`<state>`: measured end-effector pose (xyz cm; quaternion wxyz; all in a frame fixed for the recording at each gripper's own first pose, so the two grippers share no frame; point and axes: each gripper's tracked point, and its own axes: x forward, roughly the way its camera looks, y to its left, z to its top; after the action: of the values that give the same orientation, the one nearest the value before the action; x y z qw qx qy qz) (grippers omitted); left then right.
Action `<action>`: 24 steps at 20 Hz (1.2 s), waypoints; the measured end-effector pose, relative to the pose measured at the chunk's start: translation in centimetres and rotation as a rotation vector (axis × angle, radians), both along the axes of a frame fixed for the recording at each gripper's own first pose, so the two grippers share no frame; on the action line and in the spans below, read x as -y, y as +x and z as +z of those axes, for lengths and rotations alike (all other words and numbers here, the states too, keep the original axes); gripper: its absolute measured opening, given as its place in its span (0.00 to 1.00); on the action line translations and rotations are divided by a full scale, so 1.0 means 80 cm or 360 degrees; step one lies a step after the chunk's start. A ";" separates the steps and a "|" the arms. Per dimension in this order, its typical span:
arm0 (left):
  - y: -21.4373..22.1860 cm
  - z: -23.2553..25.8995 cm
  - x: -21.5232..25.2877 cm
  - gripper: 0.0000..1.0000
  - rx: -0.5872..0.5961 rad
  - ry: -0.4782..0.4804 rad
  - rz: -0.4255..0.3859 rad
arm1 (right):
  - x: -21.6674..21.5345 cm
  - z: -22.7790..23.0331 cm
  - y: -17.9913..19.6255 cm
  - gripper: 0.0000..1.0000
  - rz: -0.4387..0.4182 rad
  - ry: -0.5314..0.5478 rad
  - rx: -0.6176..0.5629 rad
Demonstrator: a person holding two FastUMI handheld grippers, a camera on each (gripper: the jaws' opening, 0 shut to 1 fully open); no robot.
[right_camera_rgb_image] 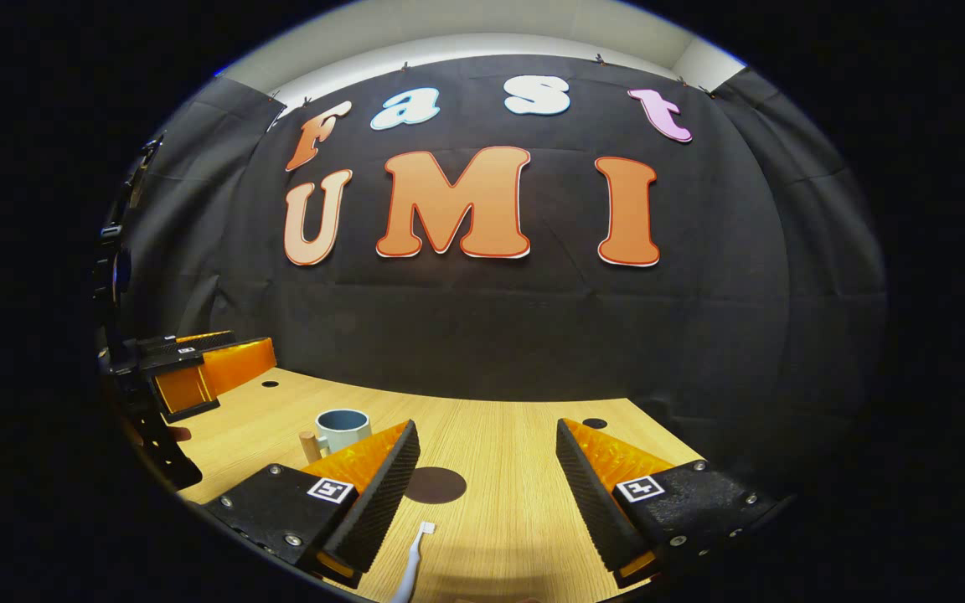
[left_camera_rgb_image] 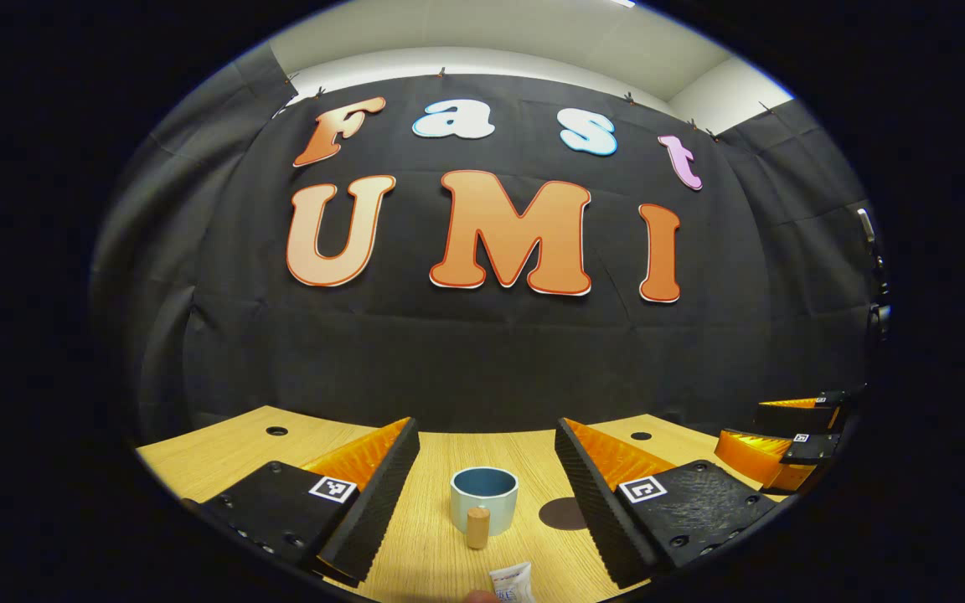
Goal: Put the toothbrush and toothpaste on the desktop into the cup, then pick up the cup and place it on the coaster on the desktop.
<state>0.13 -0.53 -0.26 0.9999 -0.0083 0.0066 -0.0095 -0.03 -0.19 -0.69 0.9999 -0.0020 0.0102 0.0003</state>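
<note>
The table [left_camera_rgb_image: 198, 456] is big, made of wood, and it carries everything. Nothing is in the cup yet, so all the steps are still to do.

The left tongs [left_camera_rgb_image: 487, 481] are wide and hold nothing. In the left gripper view the cup [left_camera_rgb_image: 483, 496] sits right between the fingers, a bit ahead. Its handle [left_camera_rgb_image: 477, 527] points back at the tongs. If the tongs push forward, I think they could bump the handle and slide or tip the cup. Then the brush and paste would have nowhere to go.

The right tongs [right_camera_rgb_image: 487, 481] are wide too, and hold nothing. In the right gripper view they hang over the table, with the cup off to the left, behind the left finger.

The coaster [right_camera_rgb_image: 436, 485] is a dark round spot, flat on the table, just beside the cup. It is thin, so a cup set down half off it may wobble.

The toothbrush [right_camera_rgb_image: 411, 571] lies flat near the right tongs, its head pointing at the coaster. It is thin and low. The tongs may close above it and miss, or pinch one end so it swings and drops.

The toothpaste [left_camera_rgb_image: 513, 583] is small and lies close below the left tongs, near the cup. It looks soft, so a hard squeeze may squash it or make it slip out.
</note>
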 end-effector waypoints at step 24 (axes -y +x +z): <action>-0.022 -0.158 0.031 0.98 -0.1028 0.0047 -0.0134 | -0.055 -0.138 -0.017 0.84 0.0343 0.0033 -0.1033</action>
<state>-1.60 -2.99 -12.88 0.9448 0.0037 0.3241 -0.0478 -1.35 4.21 -11.70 0.9388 0.0074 0.3275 0.1067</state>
